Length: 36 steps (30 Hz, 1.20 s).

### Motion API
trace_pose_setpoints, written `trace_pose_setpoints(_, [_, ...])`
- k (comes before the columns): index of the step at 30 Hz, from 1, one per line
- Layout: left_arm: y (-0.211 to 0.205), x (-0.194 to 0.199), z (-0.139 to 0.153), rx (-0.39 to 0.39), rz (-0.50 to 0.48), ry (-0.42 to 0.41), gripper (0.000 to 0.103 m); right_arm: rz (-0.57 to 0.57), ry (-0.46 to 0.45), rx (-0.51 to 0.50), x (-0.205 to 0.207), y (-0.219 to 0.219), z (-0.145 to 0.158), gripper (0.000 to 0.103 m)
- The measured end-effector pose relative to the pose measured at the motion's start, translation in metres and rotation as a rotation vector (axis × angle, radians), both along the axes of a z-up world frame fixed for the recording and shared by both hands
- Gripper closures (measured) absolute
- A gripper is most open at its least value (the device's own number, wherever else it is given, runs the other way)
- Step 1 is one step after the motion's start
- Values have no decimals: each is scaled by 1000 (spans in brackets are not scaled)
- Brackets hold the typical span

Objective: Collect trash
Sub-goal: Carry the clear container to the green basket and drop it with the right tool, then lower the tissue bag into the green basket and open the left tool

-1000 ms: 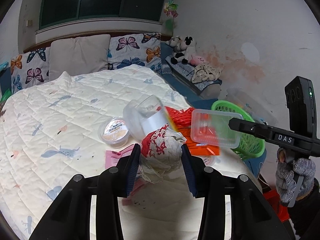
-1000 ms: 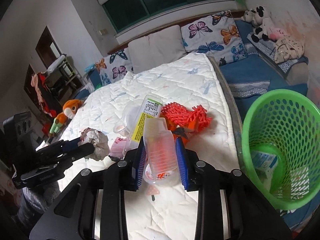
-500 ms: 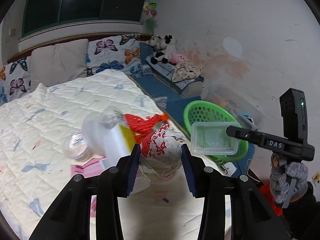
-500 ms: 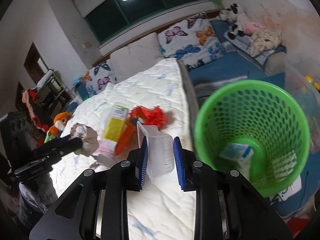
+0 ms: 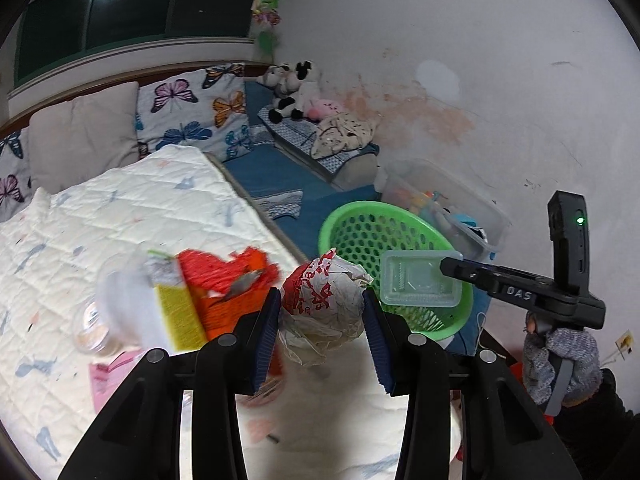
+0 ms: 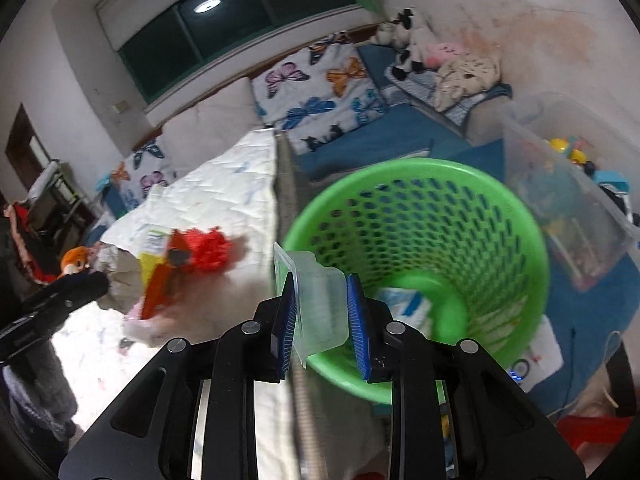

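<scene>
Clear tray point(image 6: 320, 304) clamped in right hand-held gripper point(image 6: 322, 312) over basket point(image 6: 500, 216).

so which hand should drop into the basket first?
Right, probably. The right gripper holds the clear tray right at the green basket rim, over the opening. The left gripper, clamping the paper wad, sits over the bed.
</scene>
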<state>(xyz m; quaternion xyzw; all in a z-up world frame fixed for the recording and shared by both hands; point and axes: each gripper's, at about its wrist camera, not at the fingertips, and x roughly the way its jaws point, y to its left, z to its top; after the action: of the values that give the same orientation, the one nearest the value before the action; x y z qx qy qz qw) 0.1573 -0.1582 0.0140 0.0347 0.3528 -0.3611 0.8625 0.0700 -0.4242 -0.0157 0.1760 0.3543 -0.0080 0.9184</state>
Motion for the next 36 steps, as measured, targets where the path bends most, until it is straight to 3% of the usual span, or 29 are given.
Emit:
trace_pose_setpoints(6, [-36, 5, 2, 14, -46, 3, 63, -51, 39, -3, 3, -23, -17, 74])
trace_pose_setpoints(10, [-63, 9, -1, 30, -74, 11, 63, -78, 51, -3, 3, -34, -23, 61])
trace_pose_setpoints(15, [-94, 11, -9, 52, -105, 32, 63, -97, 51, 11, -7, -47, -27, 57])
trace_pose_setpoints(22, [-131, 14, -26, 82, -138, 66, 62, -121, 20, 31, -28, -56, -23, 40])
trace_pose_setpoints(36, [-162, 14, -49, 89, -154, 110, 53, -130, -5, 67, -51, -62, -26, 33])
